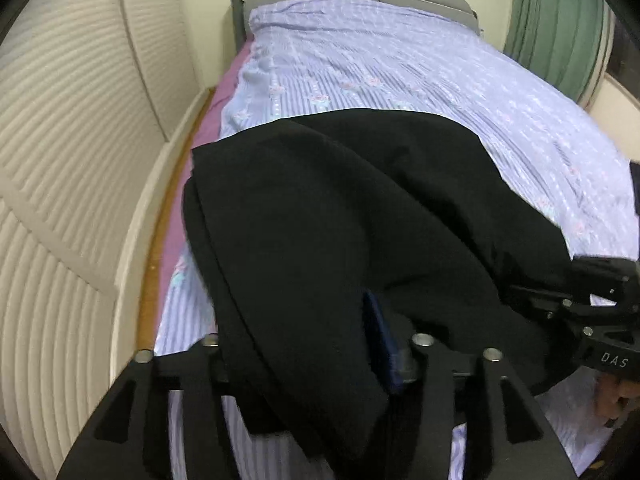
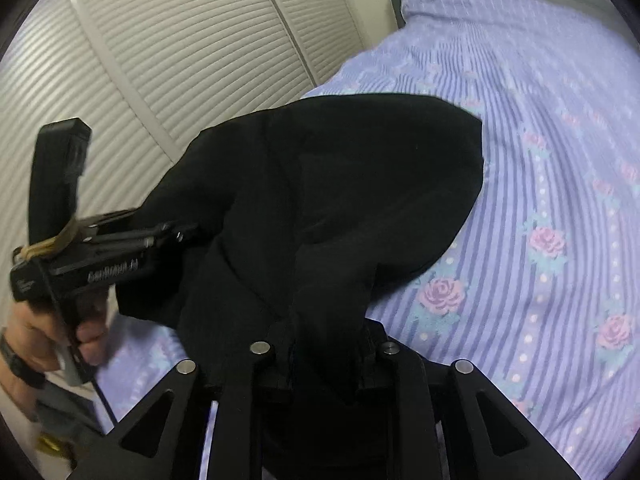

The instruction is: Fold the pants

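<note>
Black cloth drapes right over the left tongs [image 1: 308,360], whose fingers stand spread with the pants [image 1: 340,208] lying loose between them, not pinched; that looks like a release, so that the folded-over layer can settle where it has been carried. Left of the garment run the louvered closet doors [image 1: 60,160] and the wooden bed rail [image 1: 160,248]. The pants lie across the near end of the bed [image 1: 400,60], doubled over on the lilac striped bedspread [image 2: 560,160] (rose-printed, seen best from the right wrist), one layer's rounded edge resting over another. Farther right, the right tongs [image 2: 324,354] sit narrow, with a gathered bunch of the black fabric pinched between them. My guess is that this side holds on to keep the edges aligned until the cloth is flat. A hand [image 2: 60,320] grips the left tool's handle.
</note>
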